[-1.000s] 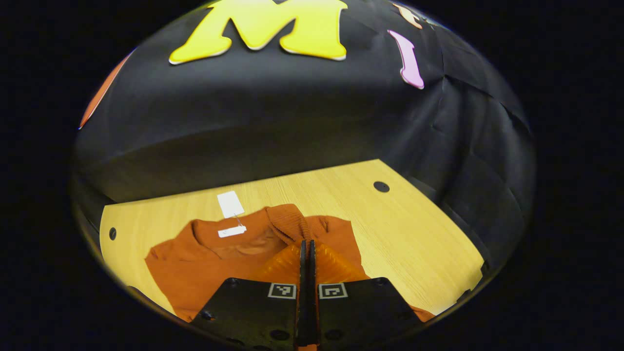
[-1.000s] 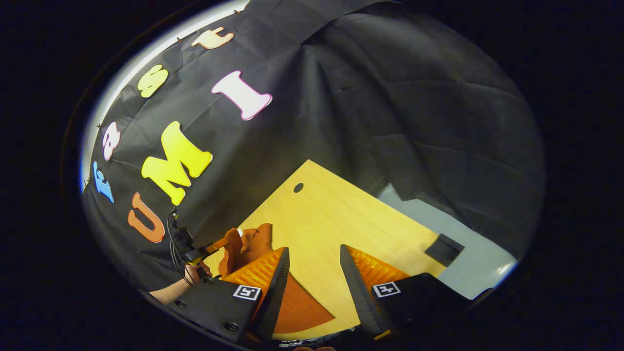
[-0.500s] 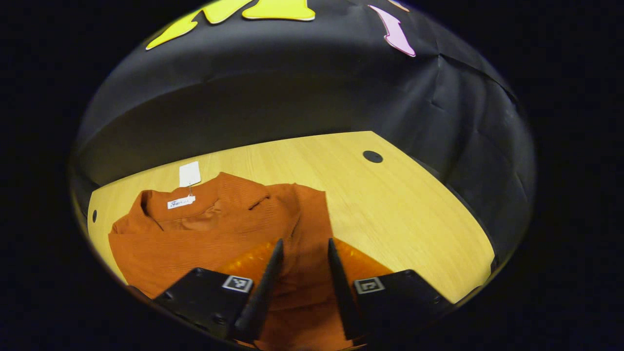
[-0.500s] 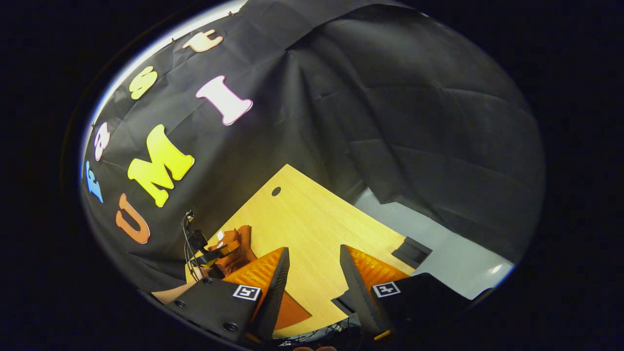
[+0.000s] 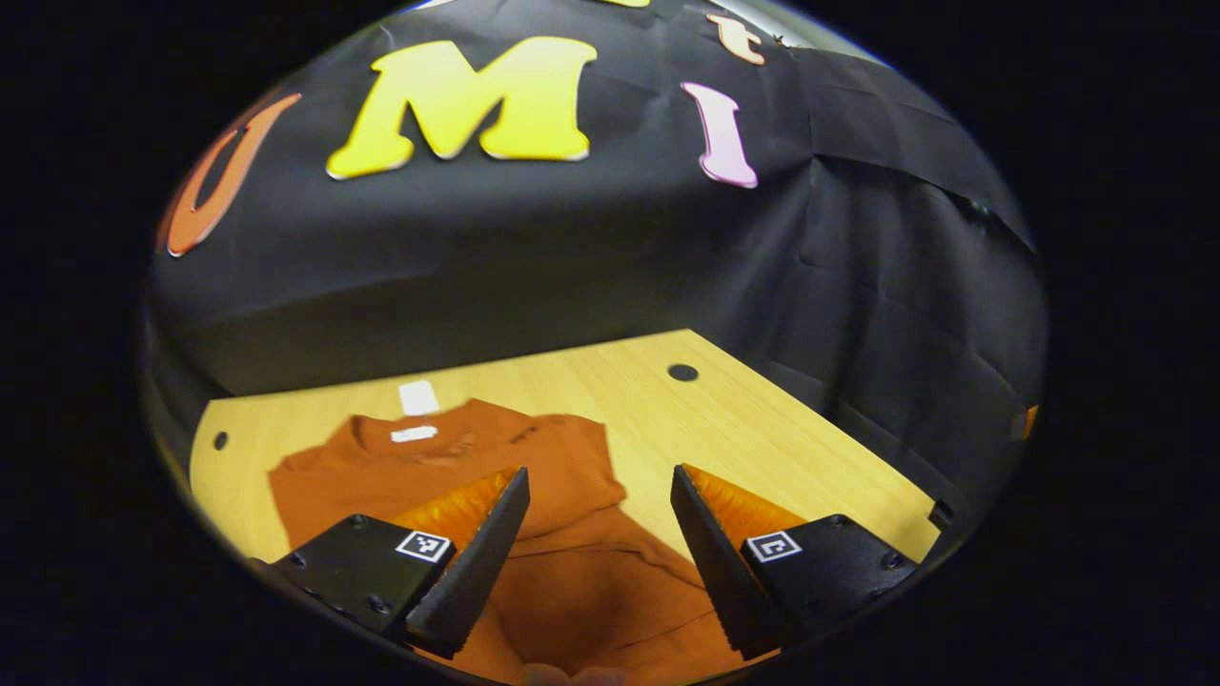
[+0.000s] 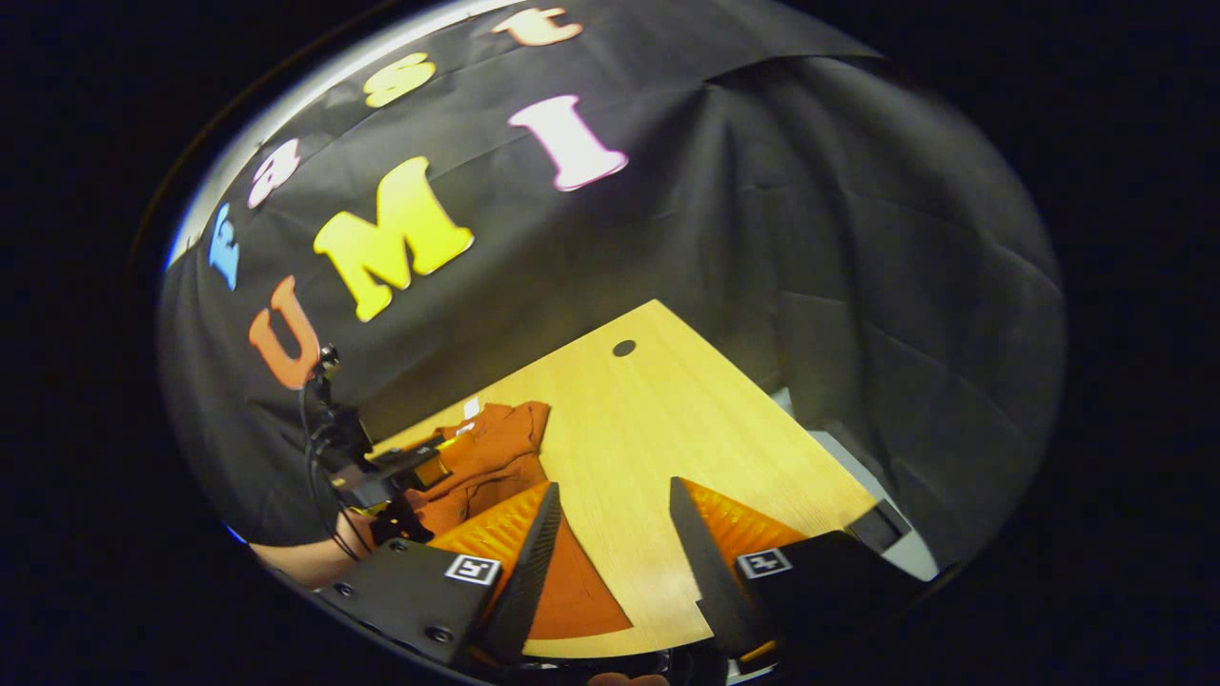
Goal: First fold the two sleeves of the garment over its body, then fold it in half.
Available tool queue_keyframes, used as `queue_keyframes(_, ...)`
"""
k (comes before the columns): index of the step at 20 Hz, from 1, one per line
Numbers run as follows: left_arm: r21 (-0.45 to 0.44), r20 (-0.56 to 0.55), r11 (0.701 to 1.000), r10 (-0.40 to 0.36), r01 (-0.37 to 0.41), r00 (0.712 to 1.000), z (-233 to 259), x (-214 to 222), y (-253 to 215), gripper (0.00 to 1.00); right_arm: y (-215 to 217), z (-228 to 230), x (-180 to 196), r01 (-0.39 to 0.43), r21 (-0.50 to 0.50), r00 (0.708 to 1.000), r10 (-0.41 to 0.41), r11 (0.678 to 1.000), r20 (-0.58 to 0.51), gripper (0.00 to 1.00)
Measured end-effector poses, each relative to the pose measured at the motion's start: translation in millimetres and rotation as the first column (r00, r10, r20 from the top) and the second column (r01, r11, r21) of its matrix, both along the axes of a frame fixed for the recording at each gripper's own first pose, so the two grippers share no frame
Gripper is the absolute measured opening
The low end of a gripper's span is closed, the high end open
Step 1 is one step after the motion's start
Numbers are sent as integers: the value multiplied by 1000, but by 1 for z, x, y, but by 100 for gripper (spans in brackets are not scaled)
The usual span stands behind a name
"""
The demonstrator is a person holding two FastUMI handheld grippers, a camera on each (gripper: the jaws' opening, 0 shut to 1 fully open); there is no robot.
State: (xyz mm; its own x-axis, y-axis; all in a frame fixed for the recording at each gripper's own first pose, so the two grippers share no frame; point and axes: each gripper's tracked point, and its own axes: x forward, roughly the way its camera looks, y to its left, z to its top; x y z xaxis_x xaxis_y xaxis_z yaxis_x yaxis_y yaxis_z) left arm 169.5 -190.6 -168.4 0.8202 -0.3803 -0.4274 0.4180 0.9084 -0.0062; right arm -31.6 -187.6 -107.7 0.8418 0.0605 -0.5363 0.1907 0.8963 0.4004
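In the left gripper view, a small dark hole (image 5: pixel 220 440) was seen near the left end of the wooden table (image 5: pixel 762 429), and the rust-orange garment (image 5: pixel 572 581) was spread flat on the table's left part, its collar toward the black cloth wall (image 5: pixel 477 267). A white hang tag (image 5: pixel 418 397) lay on the wood just beyond the collar, and a white label (image 5: pixel 413 434) was sewn inside it. A sleeve (image 5: pixel 562 457) was seen folded across the body of the garment. The left gripper (image 5: pixel 596 548) was held above the garment with its jaws wide apart and nothing between them. A second hole (image 5: pixel 682 372) was noted further right in the bare wood. In the right gripper view, the left gripper (image 6: pixel 405 467) was seen at the far left, held in a hand (image 6: pixel 396 522), over the garment (image 6: pixel 496 453). The right gripper (image 6: pixel 610 562) was held with its jaws spread wide and nothing gripped; a corner of the garment lay on the table under its left finger, bare wood under the gap.
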Motion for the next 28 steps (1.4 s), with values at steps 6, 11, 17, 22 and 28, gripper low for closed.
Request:
queue_keyframes(6,-35,105,974,226,-223,968,54,-47,115,97,82,-2,30,-156,-92,986,161,983,46,84)
queue_keyframes(11,-60,125,930,367,-362,922,66,-87,189,97,129,-2,42,-230,-158,968,242,960,65,85)
queue_keyframes(17,-94,128,931,362,-352,923,63,-111,215,96,151,-9,38,-261,-228,955,285,938,79,85)
queue_keyframes(22,-135,-80,935,321,-329,944,9,-146,241,97,133,-46,7,-303,-187,953,302,934,-33,85)
queue_keyframes(28,-48,-365,961,236,-271,900,-95,-222,294,99,84,-134,-63,-323,-119,921,283,939,-268,85)
